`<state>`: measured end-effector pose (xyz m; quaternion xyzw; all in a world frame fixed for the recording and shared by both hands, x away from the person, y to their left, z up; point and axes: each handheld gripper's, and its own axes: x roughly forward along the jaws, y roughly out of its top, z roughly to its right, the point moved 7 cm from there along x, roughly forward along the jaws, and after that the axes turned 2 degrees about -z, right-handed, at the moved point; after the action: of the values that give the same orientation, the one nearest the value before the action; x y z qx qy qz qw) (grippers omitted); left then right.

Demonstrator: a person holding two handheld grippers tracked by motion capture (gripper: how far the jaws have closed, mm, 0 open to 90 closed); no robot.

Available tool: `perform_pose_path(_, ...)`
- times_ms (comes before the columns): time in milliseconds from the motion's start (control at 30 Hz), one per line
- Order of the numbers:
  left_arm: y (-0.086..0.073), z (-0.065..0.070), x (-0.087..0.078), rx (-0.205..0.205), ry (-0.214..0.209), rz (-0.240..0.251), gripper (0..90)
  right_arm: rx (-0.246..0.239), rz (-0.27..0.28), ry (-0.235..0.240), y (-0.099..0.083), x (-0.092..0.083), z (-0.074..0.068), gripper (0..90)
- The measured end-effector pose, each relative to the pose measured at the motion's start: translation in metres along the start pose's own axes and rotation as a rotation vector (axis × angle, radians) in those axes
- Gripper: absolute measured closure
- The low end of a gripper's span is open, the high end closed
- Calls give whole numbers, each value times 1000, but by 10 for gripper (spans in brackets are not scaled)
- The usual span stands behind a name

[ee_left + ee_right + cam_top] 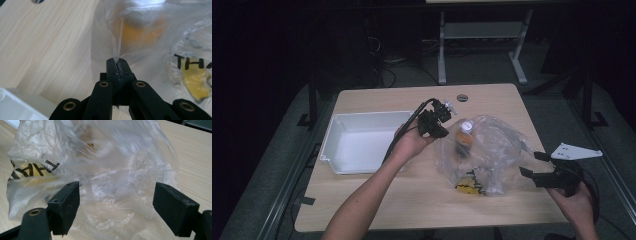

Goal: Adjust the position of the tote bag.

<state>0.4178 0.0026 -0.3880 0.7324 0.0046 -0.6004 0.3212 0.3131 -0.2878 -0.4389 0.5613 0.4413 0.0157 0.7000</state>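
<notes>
A clear plastic bag [499, 150] with black lettering and a yellow print lies on the wooden table, right of centre. Inside it stands an orange bottle [463, 141] with a white cap. My left gripper [443, 132] is at the bag's left edge; in the left gripper view its jaws [117, 65] are shut on a pinched fold of the bag [150, 50], with the bottle [140, 32] blurred behind the film. My right gripper [533, 164] is at the bag's right edge. In the right gripper view it [116, 202] stands open, with crumpled bag film [112, 170] in front of the jaws.
A white plastic tray [362, 114] sits at the table's left, its corner [15, 107] close below my left gripper. A round grey grommet [462, 97] is set in the far edge of the table [412, 200]. Beyond the table are dark floor and a desk frame.
</notes>
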Motion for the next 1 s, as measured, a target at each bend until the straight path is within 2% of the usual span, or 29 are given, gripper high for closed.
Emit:
perform_pose_path(200, -13, -11, 5, -30, 10, -34, 900, -2, -3, 2, 0, 1, 0, 212)
perform_pose_path(633, -33, -25, 16, -84, 26, -86, 900, 3, -7, 7, 0, 2, -2, 212)
perform_pose_path(800, -41, -30, 19, -90, 26, -113, 900, 3, -7, 7, 0, 2, -2, 212)
perform_pose_path(867, -43, -30, 19, -104, 19, -101, 900, 3, -6, 8, 0, 2, -2, 212)
perform_pose_path(900, -43, -31, 18, -96, 16, -102, 898, 0, -6, 8, 0, 2, -2, 212)
perform_pose_path(967, -42, -28, 14, -96, -2, -77, 863, -1, -6, 9, 0, 2, -2, 212)
perform_pose_path(1000, -41, -25, 13, -108, -7, -60, 846, 1, -6, 10, 0, 2, -2, 212)
